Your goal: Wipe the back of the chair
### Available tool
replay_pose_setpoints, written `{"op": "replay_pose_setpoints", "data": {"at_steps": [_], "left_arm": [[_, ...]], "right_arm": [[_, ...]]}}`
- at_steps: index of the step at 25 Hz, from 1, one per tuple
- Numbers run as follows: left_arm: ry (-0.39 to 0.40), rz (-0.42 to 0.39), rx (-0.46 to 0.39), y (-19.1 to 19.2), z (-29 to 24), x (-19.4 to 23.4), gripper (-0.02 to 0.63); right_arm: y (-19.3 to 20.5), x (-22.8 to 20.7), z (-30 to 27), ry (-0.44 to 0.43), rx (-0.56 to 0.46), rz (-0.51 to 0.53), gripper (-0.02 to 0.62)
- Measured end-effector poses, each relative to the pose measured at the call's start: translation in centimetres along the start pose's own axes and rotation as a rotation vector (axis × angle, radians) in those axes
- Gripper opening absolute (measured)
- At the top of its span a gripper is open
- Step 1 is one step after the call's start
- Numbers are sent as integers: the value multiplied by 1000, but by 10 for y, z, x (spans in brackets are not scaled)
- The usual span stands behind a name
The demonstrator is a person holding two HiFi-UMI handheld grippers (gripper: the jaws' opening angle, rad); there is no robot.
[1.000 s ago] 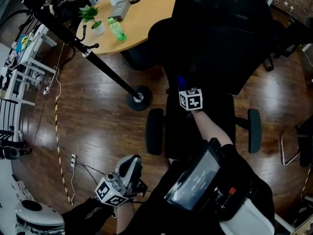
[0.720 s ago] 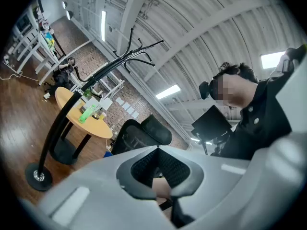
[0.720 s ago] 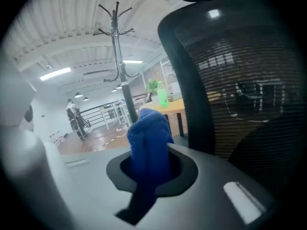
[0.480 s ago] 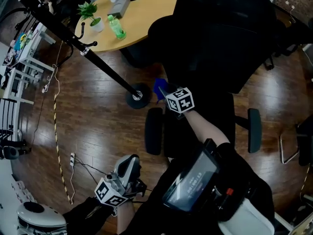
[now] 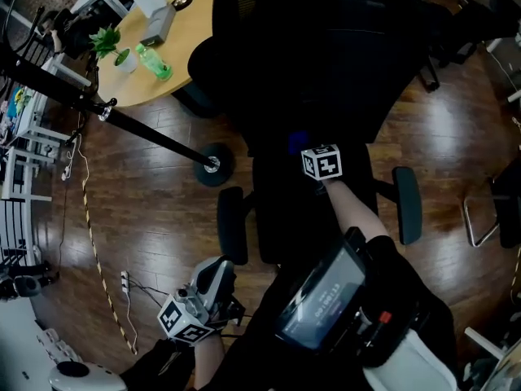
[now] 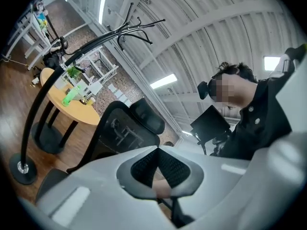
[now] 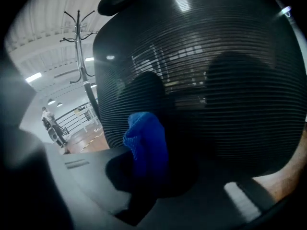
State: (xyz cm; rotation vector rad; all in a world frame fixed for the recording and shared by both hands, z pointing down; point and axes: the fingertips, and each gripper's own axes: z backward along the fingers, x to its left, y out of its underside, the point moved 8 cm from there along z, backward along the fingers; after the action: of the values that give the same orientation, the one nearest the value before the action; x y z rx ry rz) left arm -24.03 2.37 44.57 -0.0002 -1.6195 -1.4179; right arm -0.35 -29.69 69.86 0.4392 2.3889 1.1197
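The black office chair (image 5: 326, 63) stands in front of me, its mesh back (image 7: 211, 80) filling the right gripper view. My right gripper (image 5: 303, 147) is shut on a blue cloth (image 7: 146, 145), which presses against the lower part of the mesh. In the head view the cloth (image 5: 298, 142) shows just beyond the marker cube, above the seat. My left gripper (image 5: 220, 271) hangs low at my left side, away from the chair. Its jaws (image 6: 157, 150) are shut on nothing, and the chair (image 6: 122, 128) shows beyond them.
A coat stand rises from a round base (image 5: 211, 164) left of the chair. Behind it stands a round wooden table (image 5: 183, 23) with a green bottle (image 5: 152, 61) and a potted plant (image 5: 110, 43). A cable (image 5: 94, 243) trails over the wooden floor. More chairs (image 5: 492, 210) stand at the right.
The right gripper swept the cloth left to the chair back's edge, then back right toward its middle. The head view shifted. The left gripper stayed where it was.
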Motion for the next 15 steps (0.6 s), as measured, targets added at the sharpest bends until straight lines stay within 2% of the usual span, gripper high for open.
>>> {"op": "replay_pose_setpoints", "data": {"at_steps": [9,12,15], "left_arm": [[113,14,92,20,-51,-8,0],[148,18,105,23,-61,-10,0],[187,22,115,25,-71,-13,0]], "right_arm": [[11,-115,78,312,-27,-91,29],[15,-145,104,431,-67,-132,29],[1,-160,138,514,-154,-153,29]]}}
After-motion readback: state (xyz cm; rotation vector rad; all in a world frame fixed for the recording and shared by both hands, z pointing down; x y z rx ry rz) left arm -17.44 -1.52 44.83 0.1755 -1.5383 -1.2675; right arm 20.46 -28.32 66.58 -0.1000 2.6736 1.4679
